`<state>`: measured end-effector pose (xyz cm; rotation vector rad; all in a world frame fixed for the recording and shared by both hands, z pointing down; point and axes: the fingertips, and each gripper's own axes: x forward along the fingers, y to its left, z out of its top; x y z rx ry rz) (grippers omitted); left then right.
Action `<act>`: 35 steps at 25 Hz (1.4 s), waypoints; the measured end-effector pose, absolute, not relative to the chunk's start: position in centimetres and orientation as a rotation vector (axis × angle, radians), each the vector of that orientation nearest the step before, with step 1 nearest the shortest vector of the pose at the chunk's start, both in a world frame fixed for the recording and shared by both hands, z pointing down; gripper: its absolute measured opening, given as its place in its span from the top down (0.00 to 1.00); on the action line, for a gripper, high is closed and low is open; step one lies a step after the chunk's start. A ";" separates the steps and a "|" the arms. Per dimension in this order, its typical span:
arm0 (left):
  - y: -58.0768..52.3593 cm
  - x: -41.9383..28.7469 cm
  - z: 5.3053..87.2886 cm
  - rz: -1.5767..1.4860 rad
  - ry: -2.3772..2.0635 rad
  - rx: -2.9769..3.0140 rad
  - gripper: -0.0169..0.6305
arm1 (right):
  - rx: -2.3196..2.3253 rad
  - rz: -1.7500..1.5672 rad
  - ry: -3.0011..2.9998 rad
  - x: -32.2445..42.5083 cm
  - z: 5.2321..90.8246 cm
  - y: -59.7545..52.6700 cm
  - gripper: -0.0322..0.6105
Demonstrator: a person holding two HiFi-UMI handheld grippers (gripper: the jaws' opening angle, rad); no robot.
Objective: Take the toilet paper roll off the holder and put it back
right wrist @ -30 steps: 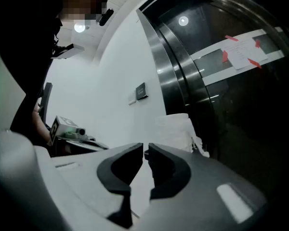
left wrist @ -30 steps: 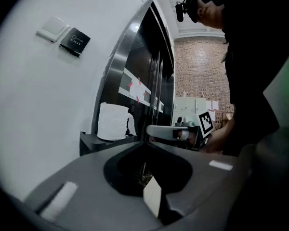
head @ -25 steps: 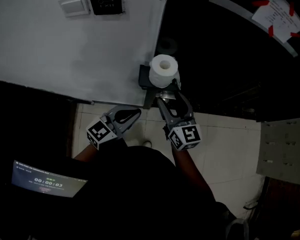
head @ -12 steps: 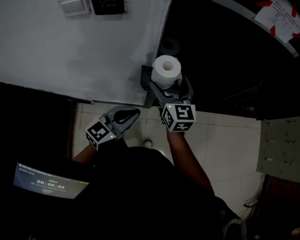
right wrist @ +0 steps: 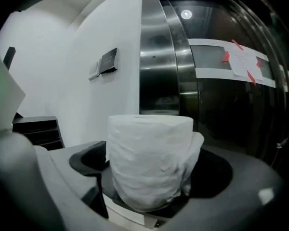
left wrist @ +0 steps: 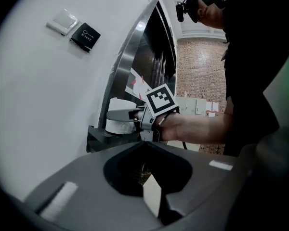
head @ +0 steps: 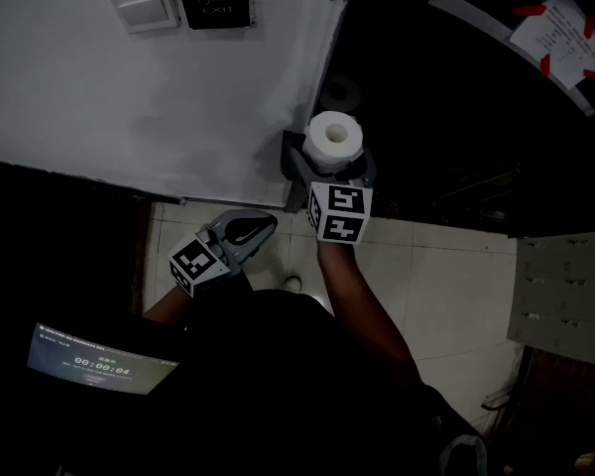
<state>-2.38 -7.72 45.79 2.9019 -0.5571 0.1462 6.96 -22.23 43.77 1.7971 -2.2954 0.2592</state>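
Observation:
A white toilet paper roll (head: 333, 139) stands upright on a dark holder (head: 292, 157) fixed at the corner of the white wall. My right gripper (head: 335, 167) reaches up to it, its marker cube (head: 339, 213) just below. In the right gripper view the roll (right wrist: 149, 160) fills the space between the wide-spread jaws, with dark gaps on both sides, so the gripper is open around it. The left gripper (head: 263, 224) hangs lower left, shut and empty. From the left gripper view the roll (left wrist: 119, 118) and the right gripper's cube (left wrist: 160, 99) show ahead.
A white switch (head: 147, 8) and a black exit plate (head: 213, 1) are on the wall above. A steel door frame (right wrist: 156, 61) and a dark glass door with a taped paper (head: 560, 28) stand to the right. Pale floor tiles (head: 446, 276) lie below.
My right gripper has moved up and forward to the roll and its jaws have spread wide around it. The left gripper has stayed in place.

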 end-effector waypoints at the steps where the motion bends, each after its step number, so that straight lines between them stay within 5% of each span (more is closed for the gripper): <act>1: -7.8 -2.4 45.9 0.148 -0.554 2.902 0.97 | 1.801 0.260 -2.290 6.9 43.7 -22.4 0.14; 11: -8.0 -2.7 45.9 0.145 -0.572 2.896 0.97 | 1.798 0.191 -2.258 7.0 43.6 -23.1 0.22; 35: -7.5 -2.3 46.4 0.139 -0.560 2.908 0.97 | 1.816 0.162 -2.307 13.6 41.0 -22.2 0.23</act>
